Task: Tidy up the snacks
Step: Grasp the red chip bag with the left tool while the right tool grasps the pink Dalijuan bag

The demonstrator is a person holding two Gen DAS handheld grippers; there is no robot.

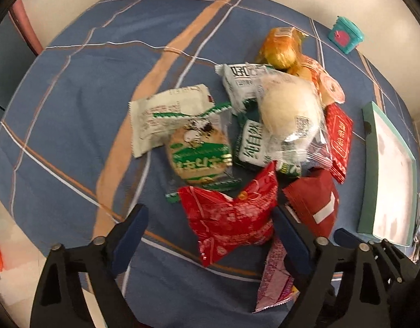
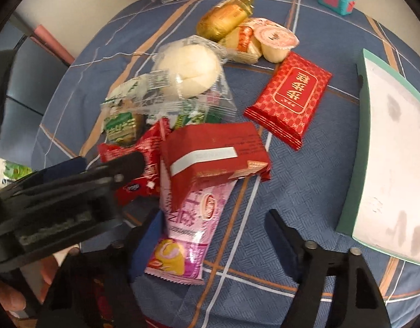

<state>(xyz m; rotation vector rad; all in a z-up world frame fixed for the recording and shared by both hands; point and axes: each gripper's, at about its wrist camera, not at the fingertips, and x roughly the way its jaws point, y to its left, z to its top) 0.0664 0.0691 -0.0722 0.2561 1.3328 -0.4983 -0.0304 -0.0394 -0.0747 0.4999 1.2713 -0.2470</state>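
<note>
- The left hand-held gripper (image 1: pixel 210 227) stands wide around a red snack bag (image 1: pixel 231 218), pads apart from it.
- The right hand-held gripper (image 2: pixel 214 232) stands wide; a pink packet (image 2: pixel 182 235) touches its left finger.

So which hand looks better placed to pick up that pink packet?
The right. Its tongs straddle the pink packet, one finger beside it. The left tongs sit around the crinkly red bag instead.

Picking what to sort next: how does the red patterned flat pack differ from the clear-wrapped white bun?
The red patterned pack is opaque, flat and rectangular, lying alone on the blue cloth. The white bun is round and domed in see-through wrap, perched on top of other snacks in the pile. Both are sealed, and neither is touched by a gripper.
</note>
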